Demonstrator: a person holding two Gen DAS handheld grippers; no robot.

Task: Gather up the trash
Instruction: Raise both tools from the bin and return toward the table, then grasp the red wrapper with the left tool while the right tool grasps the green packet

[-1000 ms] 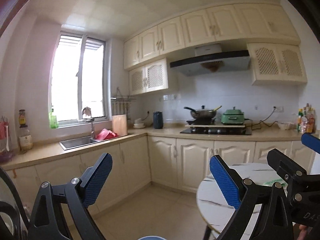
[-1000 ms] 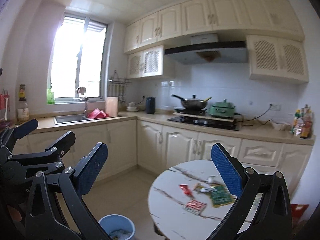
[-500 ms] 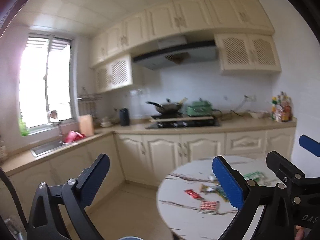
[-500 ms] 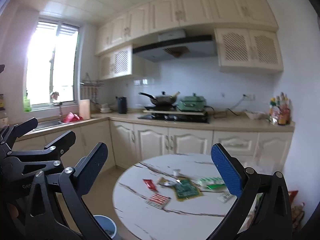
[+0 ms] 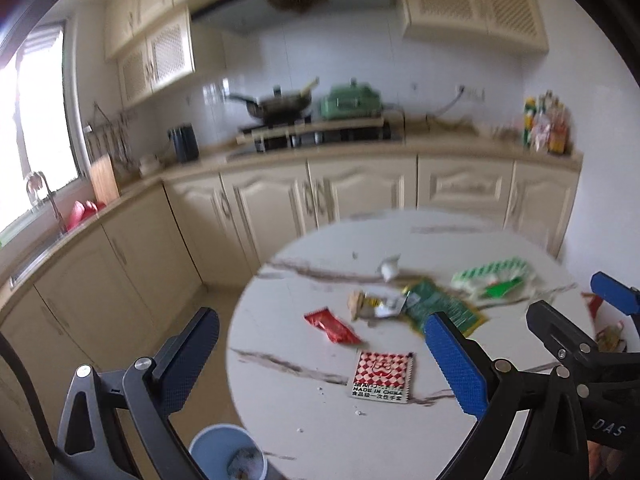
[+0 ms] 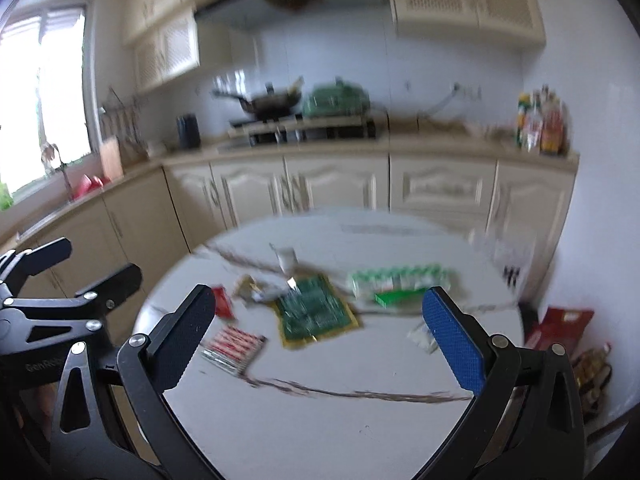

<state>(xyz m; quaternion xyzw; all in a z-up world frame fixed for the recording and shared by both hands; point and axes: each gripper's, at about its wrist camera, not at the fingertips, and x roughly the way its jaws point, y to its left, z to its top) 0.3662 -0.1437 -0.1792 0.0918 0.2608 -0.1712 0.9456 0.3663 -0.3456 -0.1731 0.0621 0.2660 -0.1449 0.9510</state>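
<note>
Marble tabletop (image 5: pixel 280 400) carried the red wrapper (image 5: pixel 331 325) and checkered packet (image 5: pixel 383 376); my left gripper (image 5: pixel 324 364) hovered, jaws spread, above a blue bin (image 5: pixel 227 456). Rightward, my right gripper (image 6: pixel 320 336), jaws spread and empty, faced a blurred, seemingly green packet (image 6: pixel 316 312).

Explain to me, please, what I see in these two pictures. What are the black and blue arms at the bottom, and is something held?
No robot is here: a person carries a hand-held gripper in each hand, with a wide-angle camera on each looking forward along its two fingers. One picture comes from the left gripper, the other from the right gripper. Each view also shows the other gripper at its edge. Both are open and hold nothing.

Ahead is a round marble table in a kitchen. On it lies trash: a red wrapper, a red-checked packet, a dark green packet and a green-and-white wrapper. A blue bin stands on the floor beside the table. The pictures are somewhat blurred.
</note>
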